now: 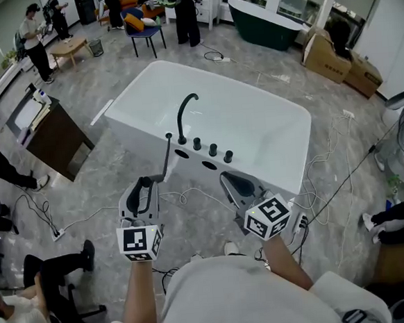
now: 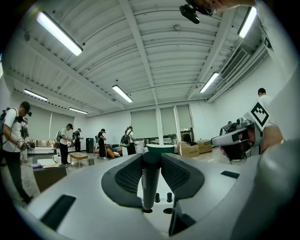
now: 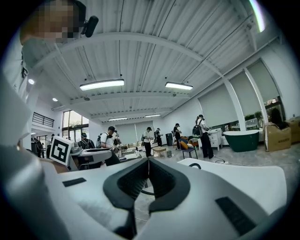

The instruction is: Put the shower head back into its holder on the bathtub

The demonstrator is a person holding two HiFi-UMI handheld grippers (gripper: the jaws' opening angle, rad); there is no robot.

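Head view: at lower centre the left gripper [image 1: 155, 182] is clamped on the slim black shower head [image 1: 167, 156], held upright at the near rim of the white bathtub [image 1: 255, 125], beside the black faucet [image 1: 184, 113]. The right gripper [image 1: 226, 179], just right of it, has its jaws together and empty.

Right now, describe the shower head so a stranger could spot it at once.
Find the big white bathtub, then the black fittings on its near rim. The shower head is the slim straight black wand at that rim, gripped in the left claw; unlike the curved faucet and three stubby knobs, it isn't fixed to the tub.
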